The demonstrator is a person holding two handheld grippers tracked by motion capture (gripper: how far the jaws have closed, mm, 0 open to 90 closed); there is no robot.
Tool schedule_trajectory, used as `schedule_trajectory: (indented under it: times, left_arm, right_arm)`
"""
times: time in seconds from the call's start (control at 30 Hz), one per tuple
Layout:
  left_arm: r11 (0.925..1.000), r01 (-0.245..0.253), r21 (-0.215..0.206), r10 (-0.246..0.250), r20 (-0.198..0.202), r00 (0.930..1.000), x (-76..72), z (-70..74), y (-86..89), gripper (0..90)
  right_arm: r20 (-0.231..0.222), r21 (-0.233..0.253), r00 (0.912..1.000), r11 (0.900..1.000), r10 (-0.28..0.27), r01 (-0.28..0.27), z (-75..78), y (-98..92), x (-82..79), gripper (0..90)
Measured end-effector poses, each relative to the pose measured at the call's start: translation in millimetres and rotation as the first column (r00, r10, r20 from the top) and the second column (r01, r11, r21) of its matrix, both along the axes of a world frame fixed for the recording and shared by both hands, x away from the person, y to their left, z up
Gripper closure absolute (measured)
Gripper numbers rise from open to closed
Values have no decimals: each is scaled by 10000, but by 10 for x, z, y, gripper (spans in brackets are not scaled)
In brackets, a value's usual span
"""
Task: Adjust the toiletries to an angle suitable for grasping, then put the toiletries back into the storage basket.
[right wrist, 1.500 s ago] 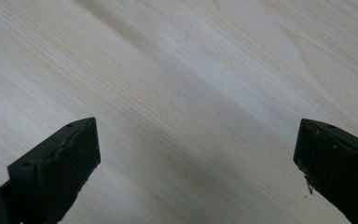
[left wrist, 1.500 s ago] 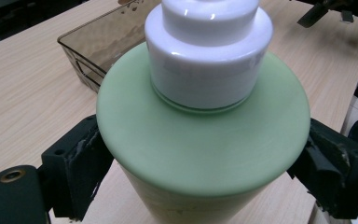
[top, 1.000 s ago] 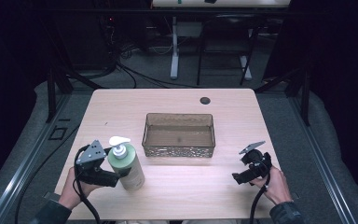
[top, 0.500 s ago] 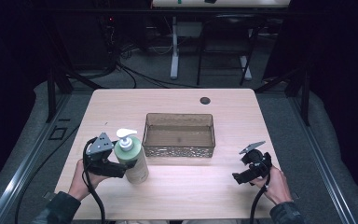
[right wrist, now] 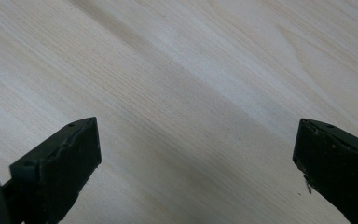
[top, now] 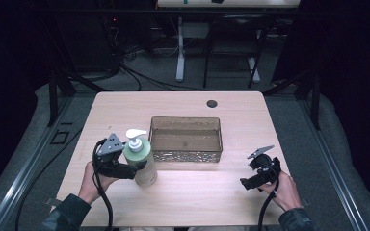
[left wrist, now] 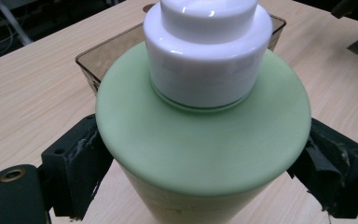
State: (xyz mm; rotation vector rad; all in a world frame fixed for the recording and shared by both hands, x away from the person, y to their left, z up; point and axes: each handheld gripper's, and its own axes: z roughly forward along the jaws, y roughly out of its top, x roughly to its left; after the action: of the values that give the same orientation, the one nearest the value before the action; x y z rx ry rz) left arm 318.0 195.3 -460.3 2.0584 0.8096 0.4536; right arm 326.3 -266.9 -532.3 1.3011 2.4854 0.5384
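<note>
Step in hand: the green pump bottle (top: 143,161) is judged to be on its way to the brown tray (top: 186,155), carried by the left tongs (top: 131,169).
Left tongs: clamped on the bottle, one jaw pressed against each side of its body just under the shoulder, as seen in the left gripper view.
Right tongs (top: 244,183): spread wide with nothing between them, held low over bare bench (top: 197,202) near the front right, well apart from the tray.
Bottle position: upright, just beside the tray's front left corner; whether its base rests on the bench or is lifted clear cannot be told.
Doing it well: the bottle should be kept upright and raised enough for its base to clear the tray's front wall before it is moved across. The grip should be kept firm, since the body is smooth and rounded. It should be set down in the open middle of the tray, and the jaws released only once the base is seated.
High view: the whole layout is given, with the white pump head (top: 135,137), the tray with nothing in it, and both hands.
Left gripper view: the jaw contact on the bottle (left wrist: 200,140) is shown close up, with the tray's rim (left wrist: 91,58) behind it.
Right gripper view: wood grain is seen between the parted jaws.
</note>
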Motion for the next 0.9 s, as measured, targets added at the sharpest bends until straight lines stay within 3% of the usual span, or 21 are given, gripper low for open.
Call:
schedule_trajectory:
  times: [0.23, 0.37, 0.73, 0.9]
  left_arm:
    - [9998, -199, 101, 199, -47, 9998, 10, -2, -40, 116]
    - [9994, 101, 325, -105, 119, 9999, -1, 12, -13, 113]
    - [9973, 627, 371, -622, -131, 9980, -18, 73, 42, 14]
    - [9934, 1000, 571, -990, -191, 9949, -25, 192, 94, 2]
  right_arm:
    - [53, 0, 10000, 10000, -8, 8, 10, -11, -15, 5]
    - [34, 30, 10000, 10000, 29, -29, 13, -20, -19, 5]
    - [19, 21, 9999, 9999, 162, -162, 15, -20, -29, 5]
    - [-21, 5, 9998, 9998, 193, -193, 10, -33, -26, 6]
